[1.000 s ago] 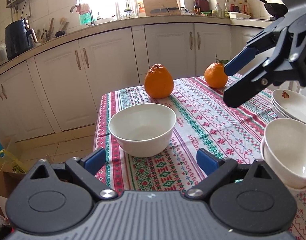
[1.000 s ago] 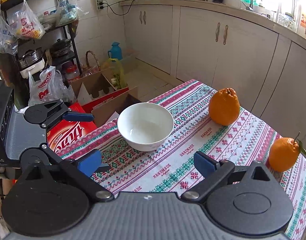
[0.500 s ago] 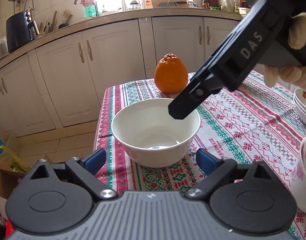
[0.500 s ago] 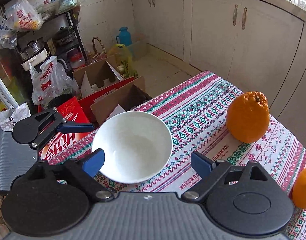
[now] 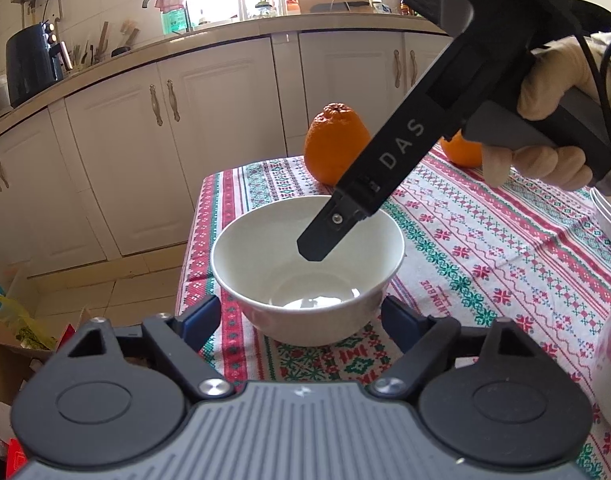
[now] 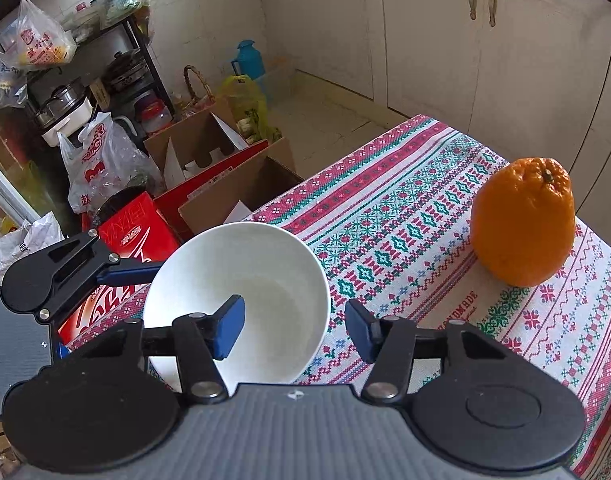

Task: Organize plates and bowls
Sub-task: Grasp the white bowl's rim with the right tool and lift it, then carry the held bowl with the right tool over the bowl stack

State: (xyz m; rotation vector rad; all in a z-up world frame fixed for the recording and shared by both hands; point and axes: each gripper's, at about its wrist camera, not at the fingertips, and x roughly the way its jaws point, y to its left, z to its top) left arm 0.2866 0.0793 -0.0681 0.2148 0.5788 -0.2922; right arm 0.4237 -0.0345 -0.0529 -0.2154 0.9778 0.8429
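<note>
A: At lower centre of the left-wrist frame stood the white bowl [image 5: 307,268], upright on the patterned tablecloth [image 5: 485,248] near the table's left edge. Where did the claws stand?

B: The left gripper [image 5: 301,318] flanked the bowl's base, one blue pad at each side. Its jaws were closing; whether the pads already pressed the wall could not be told. The right gripper [image 6: 293,330], in its own view, straddled the bowl's near right rim: the left pad [image 6: 228,326] lay inside the bowl, the right pad outside over the cloth. Those jaws were closing too, and a gap remained between the outer pad and the rim, so no clamp was yet made.

A: And in the left-wrist frame?

B: One black finger [image 5: 329,232] of the right gripper dipped into the bowl from the upper right, with a gloved hand [image 5: 553,120] on its handle at the right edge.

A: What lay farther out?

B: A large orange [image 5: 335,144] stood behind the bowl, a second orange [image 5: 461,152] partly hidden behind the right gripper. White dishes [image 5: 609,216] showed at the right edge. Beyond ran cream cabinets [image 5: 225,120]; in the right-wrist view, cardboard boxes [image 6: 209,152] sat on the floor at centre left.
</note>
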